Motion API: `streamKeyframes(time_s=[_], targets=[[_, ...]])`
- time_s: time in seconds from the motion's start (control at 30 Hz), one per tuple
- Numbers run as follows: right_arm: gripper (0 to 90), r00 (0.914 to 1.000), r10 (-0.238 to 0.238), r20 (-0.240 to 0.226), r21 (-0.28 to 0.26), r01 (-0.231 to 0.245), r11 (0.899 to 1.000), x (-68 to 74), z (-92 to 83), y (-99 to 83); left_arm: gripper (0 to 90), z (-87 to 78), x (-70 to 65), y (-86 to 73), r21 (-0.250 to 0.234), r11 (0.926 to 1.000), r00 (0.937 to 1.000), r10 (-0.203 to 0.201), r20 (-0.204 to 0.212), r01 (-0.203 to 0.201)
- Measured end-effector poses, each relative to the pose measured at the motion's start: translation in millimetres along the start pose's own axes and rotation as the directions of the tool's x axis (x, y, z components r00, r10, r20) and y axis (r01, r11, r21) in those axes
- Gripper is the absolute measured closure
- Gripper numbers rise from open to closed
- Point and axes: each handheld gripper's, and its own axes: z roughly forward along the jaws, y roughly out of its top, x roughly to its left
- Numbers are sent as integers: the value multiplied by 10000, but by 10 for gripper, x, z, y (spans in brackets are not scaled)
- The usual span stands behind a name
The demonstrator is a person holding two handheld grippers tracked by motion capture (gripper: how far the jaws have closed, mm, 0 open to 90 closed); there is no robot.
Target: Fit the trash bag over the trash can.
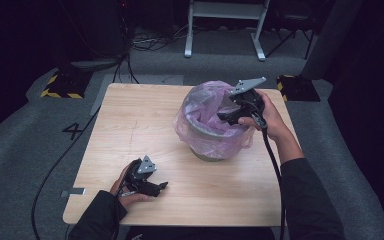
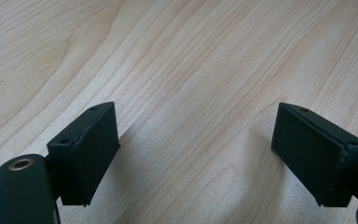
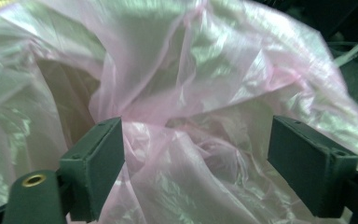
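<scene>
Toward the table's [image 1: 130, 130] far right, a grey bin [image 1: 211, 145] was lined with crumpled, translucent pink bag [image 3: 191, 93]; the right gripper [image 3: 193, 158], jaws spread wide, was apparently gripping nothing. The left gripper [image 2: 196, 154] was held wide open, empty.

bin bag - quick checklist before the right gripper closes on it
1. Right gripper open: ok, jaws wide apart.
2. Pink bag between its jaws: ok, film bunched in the gap.
3. Grey bin upright on the table: ok.
4. Bag folded over the bin rim all round: cannot tell, far side hidden.
5. Left gripper out of the way: ok, open, low over bare wood near the front edge.
</scene>
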Motion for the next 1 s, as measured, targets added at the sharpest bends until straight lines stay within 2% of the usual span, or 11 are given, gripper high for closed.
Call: streamKeyframes(time_s=[0.1,0.27,0.4,0.6,0.7,0.9,1.0], targets=[[181,9997,240,26,-463,-239,9986,8,-54,-18,143,-2,0,1,27,10000,10000,4,-1,-4],[175,9996,271,78,-720,-264,9971,44,-131,-46,143,-2,1,1,25,10000,10000,-1,2,1],[181,9989,460,25,-1203,-453,9917,81,-233,-69,143,-1,1,1,25,10000,10000,-2,2,2],[203,9989,306,356,-1581,-246,9871,148,-459,-134,143,-2,0,0,26,10000,10000,2,-1,-2],[212,9973,254,684,-1743,-131,9846,171,-567,-180,143,-1,1,1,23,10000,10000,-5,3,5],[189,9958,237,885,-1818,-73,9833,206,-759,-306,143,-1,1,1,25,10000,10000,-2,1,2],[185,9958,331,853,-2040,-151,9788,245,-877,-388,144,-1,2,1,26,10000,10000,9,11,-9]])
